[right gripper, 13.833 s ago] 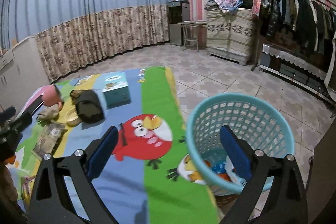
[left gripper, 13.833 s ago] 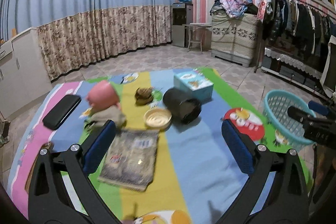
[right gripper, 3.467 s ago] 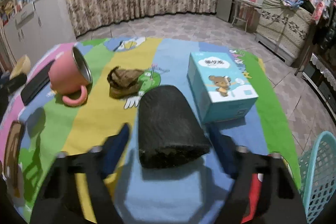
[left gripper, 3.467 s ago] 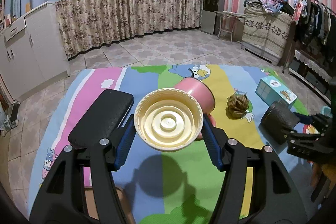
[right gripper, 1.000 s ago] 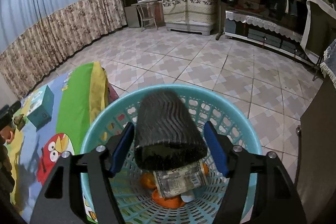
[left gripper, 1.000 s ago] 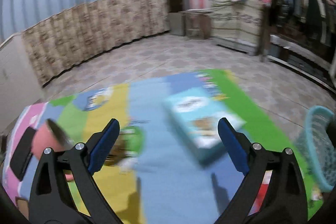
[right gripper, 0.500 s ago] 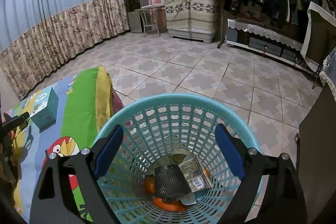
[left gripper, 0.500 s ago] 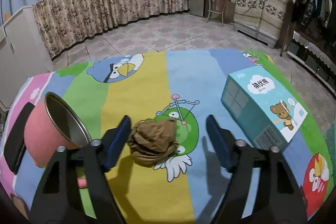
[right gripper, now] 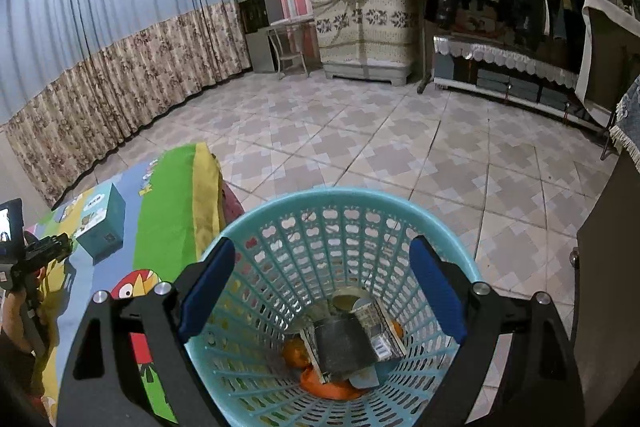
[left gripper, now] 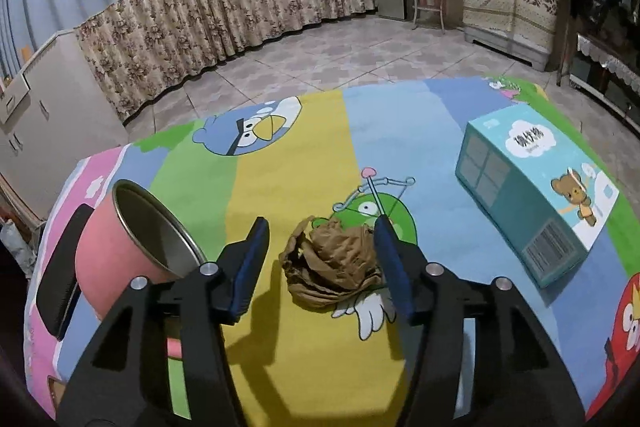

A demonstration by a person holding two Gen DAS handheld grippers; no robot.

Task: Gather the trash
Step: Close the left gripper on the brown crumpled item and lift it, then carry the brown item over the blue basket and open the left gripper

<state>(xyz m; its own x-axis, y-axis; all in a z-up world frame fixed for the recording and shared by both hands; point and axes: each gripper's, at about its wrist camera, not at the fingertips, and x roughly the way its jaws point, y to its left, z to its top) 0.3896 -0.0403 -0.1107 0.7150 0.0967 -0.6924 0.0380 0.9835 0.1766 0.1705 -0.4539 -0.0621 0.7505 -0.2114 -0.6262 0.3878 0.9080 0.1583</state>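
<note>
A crumpled brown paper wad (left gripper: 334, 267) lies on the colourful mat (left gripper: 288, 155). My left gripper (left gripper: 320, 263) is open around it, one blue pad on each side; whether the pads touch it I cannot tell. My right gripper (right gripper: 322, 291) is open and empty above the teal mesh basket (right gripper: 280, 247). Inside the basket lie a black ridged cup (right gripper: 344, 347), a printed packet (right gripper: 380, 327) and orange peel (right gripper: 328, 385).
A pink metal cup (left gripper: 132, 251) lies on its side left of the wad, with a black case (left gripper: 62, 267) beyond it. A teal tissue box (left gripper: 532, 187) stands to the right; it also shows in the right wrist view (right gripper: 98, 219). Tiled floor surrounds the mat.
My left gripper has come down and forward so its pads now flank the brown wad, and the jaws have narrowed. My right gripper has risen slightly over the basket, still empty.
</note>
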